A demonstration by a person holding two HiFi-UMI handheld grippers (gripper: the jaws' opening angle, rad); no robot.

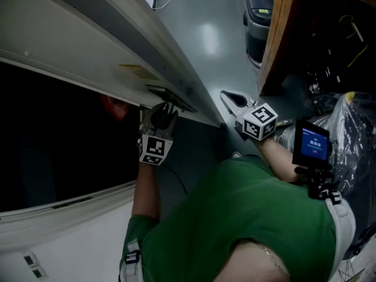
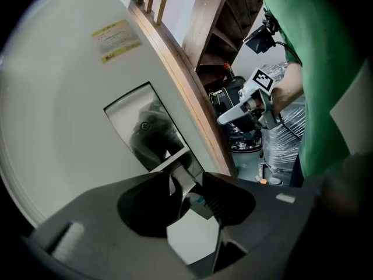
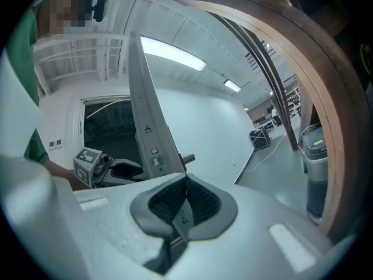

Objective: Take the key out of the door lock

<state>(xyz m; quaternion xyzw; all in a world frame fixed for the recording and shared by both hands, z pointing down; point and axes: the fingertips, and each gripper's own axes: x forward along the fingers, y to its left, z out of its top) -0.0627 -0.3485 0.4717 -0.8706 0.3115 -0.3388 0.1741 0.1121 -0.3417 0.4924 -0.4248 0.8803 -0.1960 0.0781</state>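
Our left hand-held gripper (image 2: 187, 185) clamped what looked like the key (image 2: 180, 177) by the lock plate (image 2: 125, 112); we had to pull straight out, untwisted. Our right hand-held gripper (image 3: 185, 179) sat closed, empty.

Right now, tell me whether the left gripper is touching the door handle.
Touching. The left gripper view shows the door handle wedged between the jaws of the left gripper, no gap either side.
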